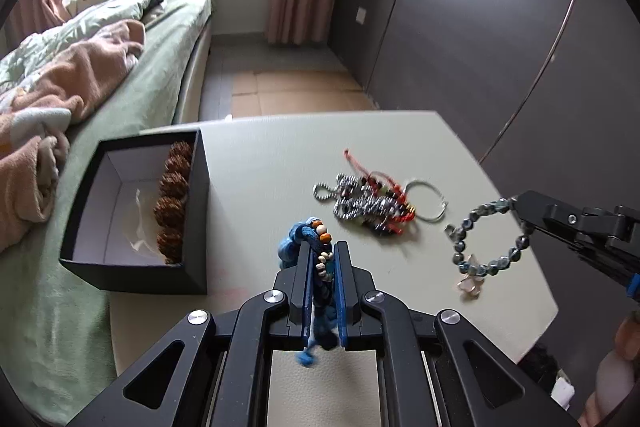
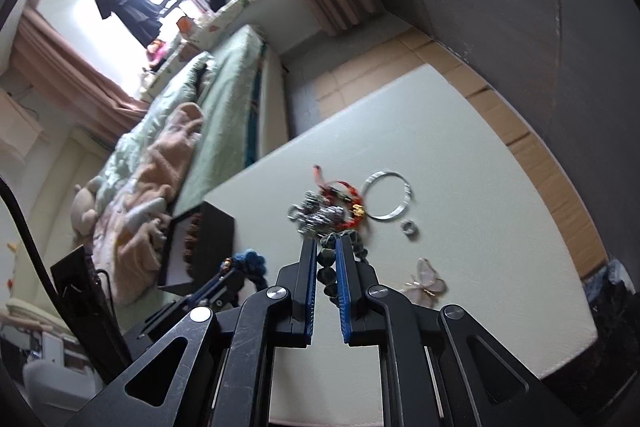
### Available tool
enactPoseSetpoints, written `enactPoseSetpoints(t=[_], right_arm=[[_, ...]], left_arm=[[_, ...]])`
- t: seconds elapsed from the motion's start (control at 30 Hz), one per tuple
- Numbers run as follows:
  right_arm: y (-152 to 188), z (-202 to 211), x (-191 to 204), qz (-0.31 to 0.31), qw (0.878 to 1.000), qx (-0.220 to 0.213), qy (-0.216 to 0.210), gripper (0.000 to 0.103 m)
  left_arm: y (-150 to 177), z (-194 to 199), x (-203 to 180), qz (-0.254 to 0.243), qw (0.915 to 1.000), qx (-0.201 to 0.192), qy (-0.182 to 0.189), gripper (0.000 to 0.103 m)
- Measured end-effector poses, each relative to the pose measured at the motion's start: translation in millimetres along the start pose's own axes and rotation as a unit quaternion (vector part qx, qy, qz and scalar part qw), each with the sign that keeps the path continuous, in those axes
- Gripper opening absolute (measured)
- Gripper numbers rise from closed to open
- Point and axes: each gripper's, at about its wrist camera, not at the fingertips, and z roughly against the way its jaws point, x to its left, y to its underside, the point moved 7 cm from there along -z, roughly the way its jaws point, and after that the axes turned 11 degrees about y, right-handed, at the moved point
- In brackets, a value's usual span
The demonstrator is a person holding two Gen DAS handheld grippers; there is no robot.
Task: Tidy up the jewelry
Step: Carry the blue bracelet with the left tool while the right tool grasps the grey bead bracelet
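Bed (image 1: 120,87) with green sheet and crumpled peach blanket runs along the table's left edge. Pale tabletop (image 1: 272,163) carries everything else.

One black open box (image 1: 136,219) sits at the tabletop's left edge, partly over the bed side; one brown knobbly bead bracelet (image 1: 173,199) lies along its inner right wall.

One tangled heap (image 1: 368,203) near mid-table, toward the far edge: silver chain, red cord, dark beads, strands too knotted to count. One thin silver bangle (image 1: 426,201) touches the heap's right side. One small silver ring (image 2: 409,229) just beside the bangle. One pale butterfly-shaped piece (image 2: 426,281) nearer the right edge.

Left gripper (image 1: 320,259): jaws clamped on one blue cord bracelet (image 1: 300,239) with orange and white beads, lifted off the tabletop, between box and heap.

Right gripper (image 2: 323,251): jaws closed on one dark green bead bracelet (image 1: 484,239), loop hanging above the tabletop near the right edge, over the butterfly piece.
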Motion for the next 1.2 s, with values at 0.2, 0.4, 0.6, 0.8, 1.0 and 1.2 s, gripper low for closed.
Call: enactPoseSetpoints(t=[0.2, 0.4, 0.6, 0.8, 1.0, 1.2], right_arm=[[-5.3, 13.0, 23.8, 0.014, 0.999, -0.036, -0.036, 0.011], [-8.7, 9.7, 45.5, 0.021, 0.997, -0.046, -0.061, 0.011], [-8.9, -3.7, 68.5, 0.028, 0.996, -0.039, -0.081, 0.011], [-8.4, -11.2, 91.7, 0.041, 0.994, -0.036, -0.096, 0.011], [-9.2, -20.4, 119.3, 0.076, 0.991, -0.029, -0.110, 0.011], [-0.6, -36.2, 142.5, 0.096, 0.988, -0.014, -0.117, 0.011]], left_arm=[[-10.3, 22.7, 1.3, 0.002, 0.9995, -0.032, 0.007, 0.010], [-20.6, 50.1, 16.6, 0.022, 0.9977, -0.064, 0.012, 0.010], [-27.8, 69.7, 33.9, 0.033, 0.9956, -0.087, 0.011, 0.010], [-33.8, 85.7, 56.6, 0.047, 0.9930, -0.108, 0.002, 0.010], [-36.3, 91.7, 98.9, 0.092, 0.9888, -0.117, -0.016, 0.010], [-37.9, 104.9, 135.3, 0.126, 0.9823, -0.133, -0.040, 0.010]])
